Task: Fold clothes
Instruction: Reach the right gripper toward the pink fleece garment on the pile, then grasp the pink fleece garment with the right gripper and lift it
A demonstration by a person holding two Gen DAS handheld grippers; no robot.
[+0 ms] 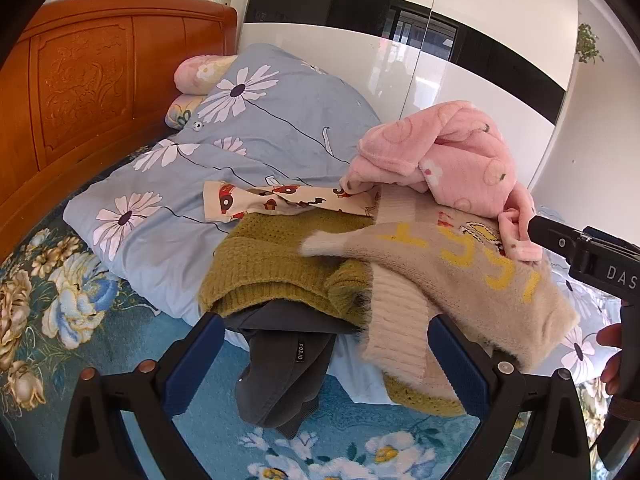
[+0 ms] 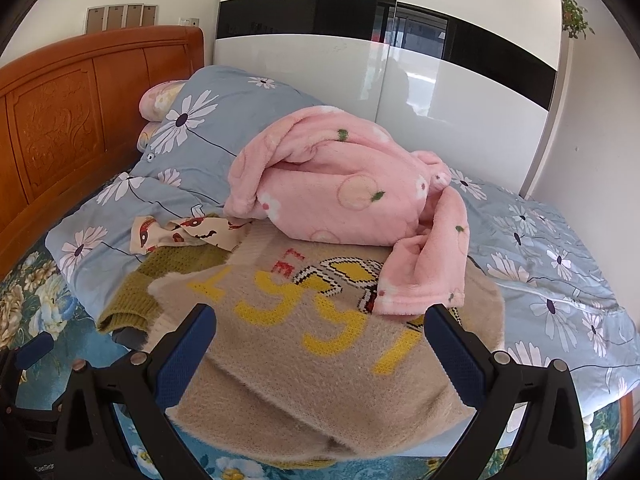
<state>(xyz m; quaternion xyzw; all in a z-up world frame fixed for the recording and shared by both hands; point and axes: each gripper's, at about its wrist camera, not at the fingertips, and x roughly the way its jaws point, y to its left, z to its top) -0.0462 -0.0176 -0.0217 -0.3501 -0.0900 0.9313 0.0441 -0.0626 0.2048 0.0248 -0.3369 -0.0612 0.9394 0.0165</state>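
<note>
Currently no garment is folded: the beige sweater [image 2: 320, 360], pink fleece [image 2: 352, 200], olive knit [image 1: 272, 264] and grey garment [image 1: 280, 372] lie heaped near the bed's [image 2: 560, 272] front edge. My left gripper [image 1: 324, 364] and right gripper [image 2: 320, 360] both stand wide open, holding nothing.

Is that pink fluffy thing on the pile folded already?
No. The pink fleece garment sits bunched in a lump on the beige sweater, one sleeve trailing loose down its front.
</note>
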